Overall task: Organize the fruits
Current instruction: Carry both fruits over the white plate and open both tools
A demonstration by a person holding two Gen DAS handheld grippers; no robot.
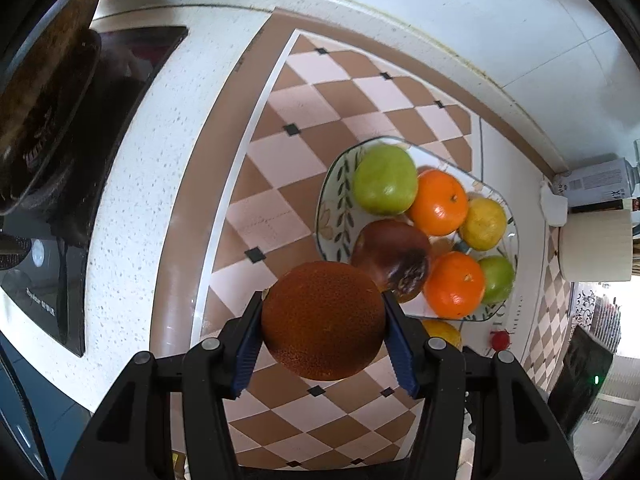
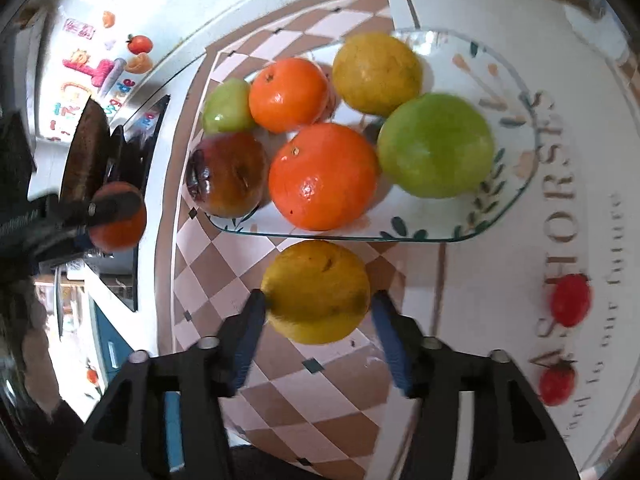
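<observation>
My left gripper (image 1: pixel 323 312) is shut on a dark orange fruit (image 1: pixel 323 320) and holds it above the checkered mat, just short of the glass plate (image 1: pixel 332 196). The plate holds a green apple (image 1: pixel 385 179), two oranges (image 1: pixel 438 203), a yellow citrus (image 1: pixel 483 224), a small green fruit (image 1: pixel 497 278) and a bruised red-brown apple (image 1: pixel 390 250). My right gripper (image 2: pixel 317 300) has a yellow citrus (image 2: pixel 316 291) between its fingers beside the plate's near rim (image 2: pixel 332 237); the left pad touches it, a small gap shows at the right pad. The left gripper with its fruit shows at far left (image 2: pixel 116 216).
A black stove with a dark pan (image 1: pixel 44 92) stands left of the mat. Two small red tomatoes (image 2: pixel 570 300) lie on the printed white mat at right. A paper roll (image 1: pixel 596 246) and boxes stand by the wall. The checkered mat (image 1: pixel 280 148) lies under the plate.
</observation>
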